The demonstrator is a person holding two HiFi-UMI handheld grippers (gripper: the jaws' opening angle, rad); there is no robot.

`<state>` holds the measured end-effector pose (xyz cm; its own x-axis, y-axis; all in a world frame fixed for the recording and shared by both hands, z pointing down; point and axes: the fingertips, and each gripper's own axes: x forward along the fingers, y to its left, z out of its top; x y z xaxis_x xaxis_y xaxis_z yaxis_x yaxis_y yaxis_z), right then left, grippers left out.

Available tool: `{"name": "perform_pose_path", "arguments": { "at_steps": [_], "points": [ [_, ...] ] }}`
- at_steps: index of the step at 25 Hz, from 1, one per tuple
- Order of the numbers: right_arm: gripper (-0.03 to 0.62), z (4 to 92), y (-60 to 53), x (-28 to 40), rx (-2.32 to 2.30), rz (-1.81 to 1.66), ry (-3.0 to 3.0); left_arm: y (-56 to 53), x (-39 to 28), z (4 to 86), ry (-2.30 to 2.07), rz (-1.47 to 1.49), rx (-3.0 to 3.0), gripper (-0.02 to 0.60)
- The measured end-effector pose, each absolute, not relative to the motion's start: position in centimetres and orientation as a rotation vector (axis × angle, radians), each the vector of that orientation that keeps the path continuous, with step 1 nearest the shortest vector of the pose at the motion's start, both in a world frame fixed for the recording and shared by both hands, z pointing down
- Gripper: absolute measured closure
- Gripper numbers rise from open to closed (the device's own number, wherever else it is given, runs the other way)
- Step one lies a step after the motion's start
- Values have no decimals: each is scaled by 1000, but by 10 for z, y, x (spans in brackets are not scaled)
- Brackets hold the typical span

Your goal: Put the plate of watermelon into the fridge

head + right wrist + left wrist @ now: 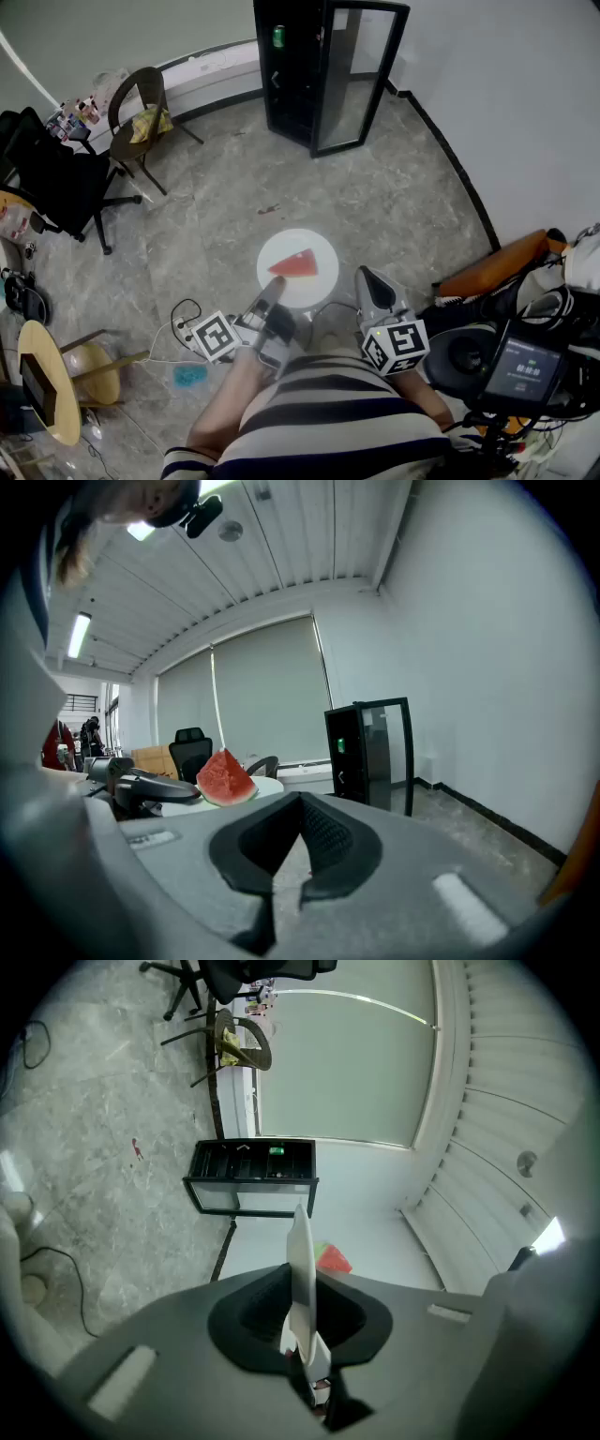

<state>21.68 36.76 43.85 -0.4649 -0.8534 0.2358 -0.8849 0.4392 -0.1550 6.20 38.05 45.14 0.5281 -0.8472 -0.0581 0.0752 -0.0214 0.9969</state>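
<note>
The round white plate (319, 255) with its red wedge of watermelon (294, 265) is in the air over the grey stone floor (394, 197), well short of the tall black fridge (292, 70) and roughly in line with it. The left gripper (270, 295) carries it: in the left gripper view the plate shows edge-on with the jaws closed on its near rim and the wedge on the far side of it. The right gripper (300, 803) sits just beside the plate, on the side away from the left gripper. Its jaws are together with nothing between them, and it points towards the fridge.

The fridge's glass door (361, 80) stands swung open, so the dark shelves are reachable. A green can (277, 37) sits on an upper shelf. Left of the fridge, along the same wall, stands a brown curved-back chair (139, 117), and a black office chair (56, 178) is further out from it.

As I judge it, the pick-up is done and the door needs no opening. What is left is the carry across the floor to the fridge, sliding the plate level onto a free shelf, letting go — and perhaps closing the door. With only one rim pinched, the plate could tip and the wedge could slide.
</note>
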Motion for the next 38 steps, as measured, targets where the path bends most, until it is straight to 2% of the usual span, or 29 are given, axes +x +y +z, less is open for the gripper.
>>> {"name": "perform_pose_path", "arguments": {
  "at_steps": [21, 30, 38],
  "points": [
    [594, 439, 317, 140, 1586, 313, -2556, 327, -4, 454, -680, -817, 1434, 555],
    [594, 429, 269, 111, 1586, 264, -2554, 277, -30, 442, -684, -812, 1486, 555],
    [594, 420, 209, 99, 1541, 221, -2579, 229, -29, 444, -703, -818, 1489, 555]
  ]
}}
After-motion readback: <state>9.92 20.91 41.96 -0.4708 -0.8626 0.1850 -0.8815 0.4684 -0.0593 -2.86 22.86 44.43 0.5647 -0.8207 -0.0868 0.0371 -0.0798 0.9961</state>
